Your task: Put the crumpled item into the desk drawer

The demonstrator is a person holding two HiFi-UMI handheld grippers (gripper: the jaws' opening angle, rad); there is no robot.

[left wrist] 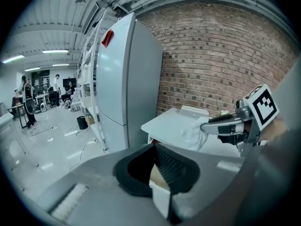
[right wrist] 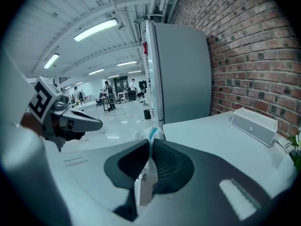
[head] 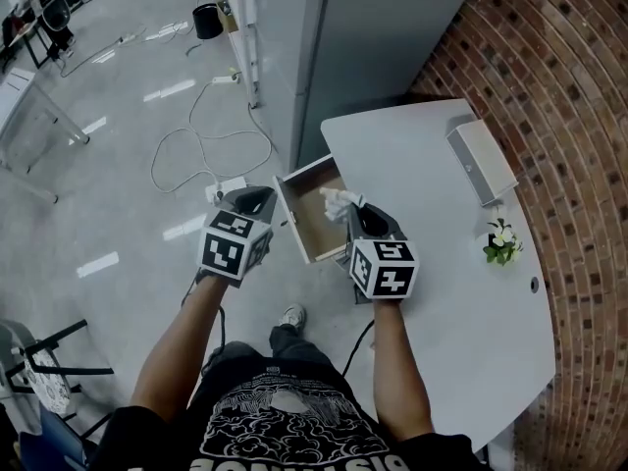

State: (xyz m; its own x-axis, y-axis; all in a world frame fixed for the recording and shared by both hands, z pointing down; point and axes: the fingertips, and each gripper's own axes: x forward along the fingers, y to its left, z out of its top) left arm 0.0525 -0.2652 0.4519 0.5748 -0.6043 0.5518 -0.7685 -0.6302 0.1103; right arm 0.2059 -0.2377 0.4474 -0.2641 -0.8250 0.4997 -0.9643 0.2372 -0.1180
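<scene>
The crumpled item (head: pixel 337 202) is a white wad with a blue streak, pinched in my right gripper (head: pixel 355 209), which is shut on it. It hangs over the open wooden drawer (head: pixel 294 219) that juts out from the white desk (head: pixel 422 165). In the right gripper view the crumpled item (right wrist: pixel 143 134) pokes out past the right gripper (right wrist: pixel 150 147). My left gripper (head: pixel 257 197) hovers just left of the drawer front, jaws together and holding nothing. The left gripper view shows the left gripper (left wrist: pixel 155 147) and, beyond it, the crumpled item (left wrist: pixel 194 132) in the right gripper (left wrist: pixel 221 126).
A white box (head: pixel 481 160) and a small flower pot (head: pixel 501 241) sit on the desk by the brick wall. A tall grey cabinet (head: pixel 373 27) stands behind the desk. Cables (head: pixel 196 145) lie on the floor to the left, and a chair (head: pixel 39 361) is at the lower left.
</scene>
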